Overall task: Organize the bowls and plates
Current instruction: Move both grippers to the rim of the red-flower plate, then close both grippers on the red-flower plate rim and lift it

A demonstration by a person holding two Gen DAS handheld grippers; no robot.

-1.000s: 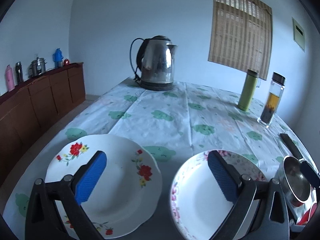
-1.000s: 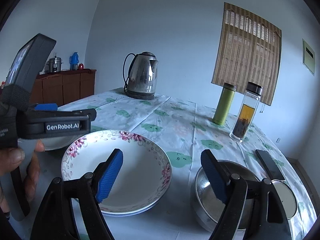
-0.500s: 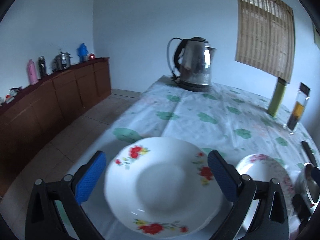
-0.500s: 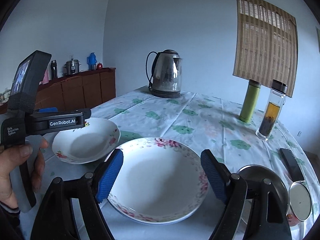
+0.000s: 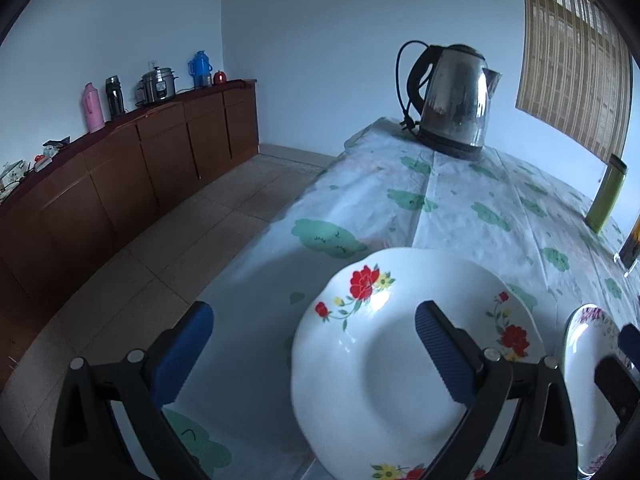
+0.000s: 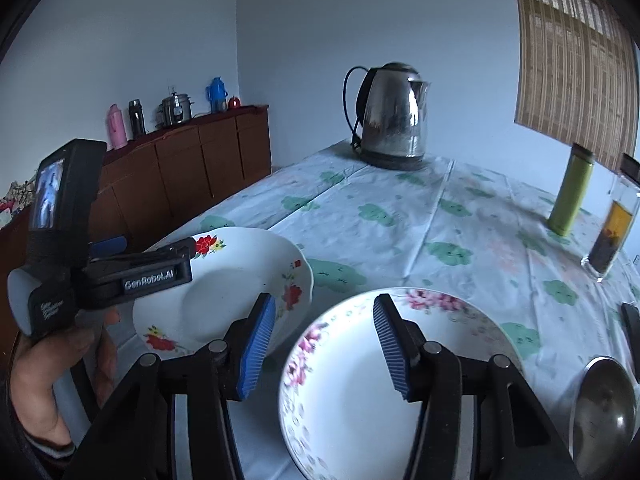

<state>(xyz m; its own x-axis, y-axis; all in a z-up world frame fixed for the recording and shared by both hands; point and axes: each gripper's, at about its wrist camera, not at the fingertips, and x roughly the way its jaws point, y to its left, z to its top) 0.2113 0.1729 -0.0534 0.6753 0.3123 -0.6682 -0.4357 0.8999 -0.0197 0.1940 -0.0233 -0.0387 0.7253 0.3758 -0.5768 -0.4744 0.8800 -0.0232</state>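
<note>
plates, two of them, side by side on the worktop (image 6: 440, 208) with its pale cloth printed in green blobs. going left to right:

left gripper (image 5: 312, 344): fingers wide apart, nothing between the pads. its right finger (image 5: 436, 344) hangs over the well of the white deep plate with red and yellow flowers (image 5: 360, 380); its left finger is out past the plate's left rim, over bare cloth. so the near-left rim of this plate lies between the two fingers, and whether either pad touches it i cannot tell. the person's hand (image 6: 60, 364) carries this gripper at the far left of the right wrist view.

right gripper (image 6: 324, 344): fingers closing, roughly half way in, with nothing pressed yet. its right finger sits over the inside of the white deep plate with pink flowers on the rim (image 6: 360, 400); its left finger is outside that plate's left rim, in the gap toward the red-flowered plate. the left rim runs between them.

the plates lie just beside each other, apart. judgement: each hand is nearest its own plate, and each grasp turns on the rim edge running between one inner and one outer finger.

grey metal bowl (image 6: 604, 408) at far right, untouched.
</note>
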